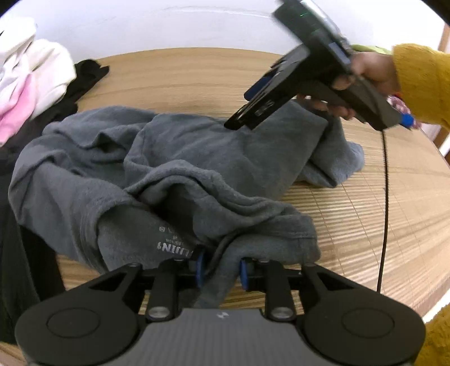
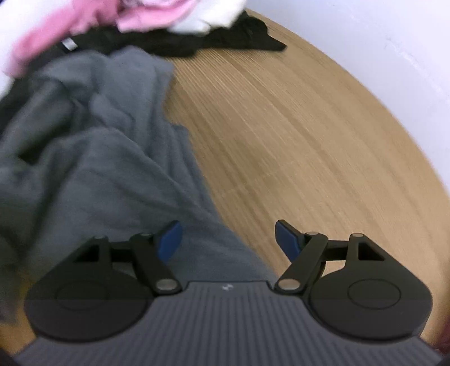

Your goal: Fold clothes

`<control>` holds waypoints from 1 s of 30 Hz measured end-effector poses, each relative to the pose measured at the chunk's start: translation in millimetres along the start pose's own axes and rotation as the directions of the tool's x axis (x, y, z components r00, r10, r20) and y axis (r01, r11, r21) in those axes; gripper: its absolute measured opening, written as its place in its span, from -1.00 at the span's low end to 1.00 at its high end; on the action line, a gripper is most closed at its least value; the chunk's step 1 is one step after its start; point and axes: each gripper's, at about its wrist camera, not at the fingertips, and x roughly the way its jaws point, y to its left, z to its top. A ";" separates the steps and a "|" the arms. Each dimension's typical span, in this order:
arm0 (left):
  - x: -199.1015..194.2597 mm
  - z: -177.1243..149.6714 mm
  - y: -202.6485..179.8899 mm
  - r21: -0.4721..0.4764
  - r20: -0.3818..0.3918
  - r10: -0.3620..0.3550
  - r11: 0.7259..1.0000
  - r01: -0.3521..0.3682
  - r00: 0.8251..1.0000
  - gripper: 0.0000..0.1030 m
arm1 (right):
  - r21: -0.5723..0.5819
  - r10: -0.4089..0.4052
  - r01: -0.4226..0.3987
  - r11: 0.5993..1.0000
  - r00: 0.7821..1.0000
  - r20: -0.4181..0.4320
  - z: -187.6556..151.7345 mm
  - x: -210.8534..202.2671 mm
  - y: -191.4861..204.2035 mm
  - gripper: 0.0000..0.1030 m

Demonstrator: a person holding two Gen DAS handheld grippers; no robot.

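A crumpled grey garment [image 1: 168, 157] lies across the wooden table [image 1: 197, 76], its printed neck label facing up near my left gripper [image 1: 221, 267]. The left gripper's blue pads pinch a fold of the garment's near edge. In the left wrist view, a hand in a mustard sleeve holds my right gripper [image 1: 239, 121] just above the garment's far right part. In the right wrist view, the right gripper [image 2: 228, 240] stands open over the grey garment [image 2: 98, 157], whose edge runs between the blue pads [image 2: 170, 242]; they do not touch it.
A pile of pink and white clothes [image 1: 33, 78] and a black garment [image 1: 84, 76] lie at the table's back left, also seen as the pink pile [image 2: 84, 22] and black garment [image 2: 225, 39]. A black cable [image 1: 385, 197] hangs at the right. Bare tabletop [image 2: 295, 126] spreads right of the grey garment.
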 end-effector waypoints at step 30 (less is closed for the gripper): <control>-14.5 33.2 -76.0 0.196 0.054 -0.162 0.969 0.149 0.985 -0.25 | 0.205 0.092 -0.202 0.958 0.889 0.449 34.8 -110.5 -28.0 -0.81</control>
